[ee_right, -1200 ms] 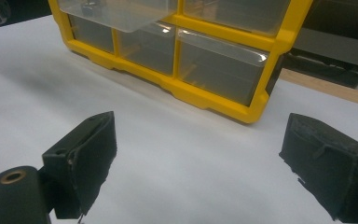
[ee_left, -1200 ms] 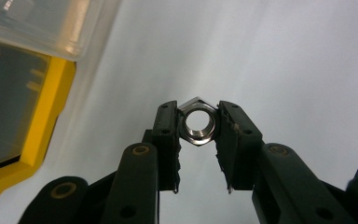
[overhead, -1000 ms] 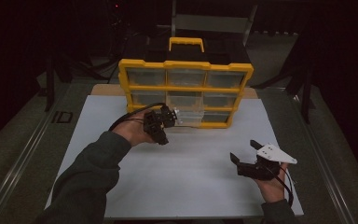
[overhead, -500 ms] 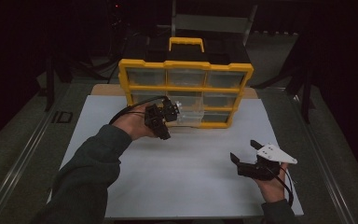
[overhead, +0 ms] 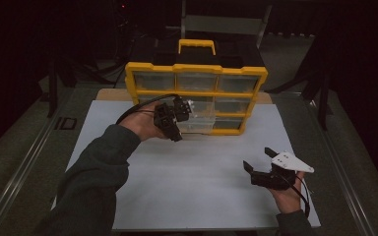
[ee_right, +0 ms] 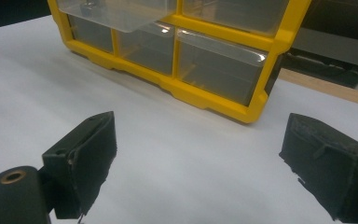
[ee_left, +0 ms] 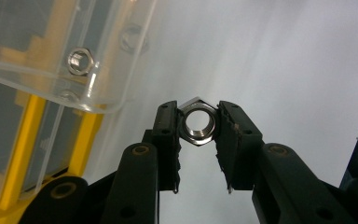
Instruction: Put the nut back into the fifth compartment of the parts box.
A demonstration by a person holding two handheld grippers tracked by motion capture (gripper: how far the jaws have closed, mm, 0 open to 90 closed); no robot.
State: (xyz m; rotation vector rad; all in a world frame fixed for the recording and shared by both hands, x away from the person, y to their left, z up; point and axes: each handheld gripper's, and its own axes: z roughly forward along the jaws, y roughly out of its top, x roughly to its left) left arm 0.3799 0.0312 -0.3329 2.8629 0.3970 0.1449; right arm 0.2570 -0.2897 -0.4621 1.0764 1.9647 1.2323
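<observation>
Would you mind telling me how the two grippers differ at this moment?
The left gripper is shut on a hex nut; the right gripper stands wide open and holds nothing. The left is raised beside the pulled-out clear drawer of the yellow organizer; the right sits low over the white sheet. Both have black padded jaws.

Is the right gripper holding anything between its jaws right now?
No, in the right gripper view the right gripper has its jaws wide apart with only the bare white table between them.
</observation>
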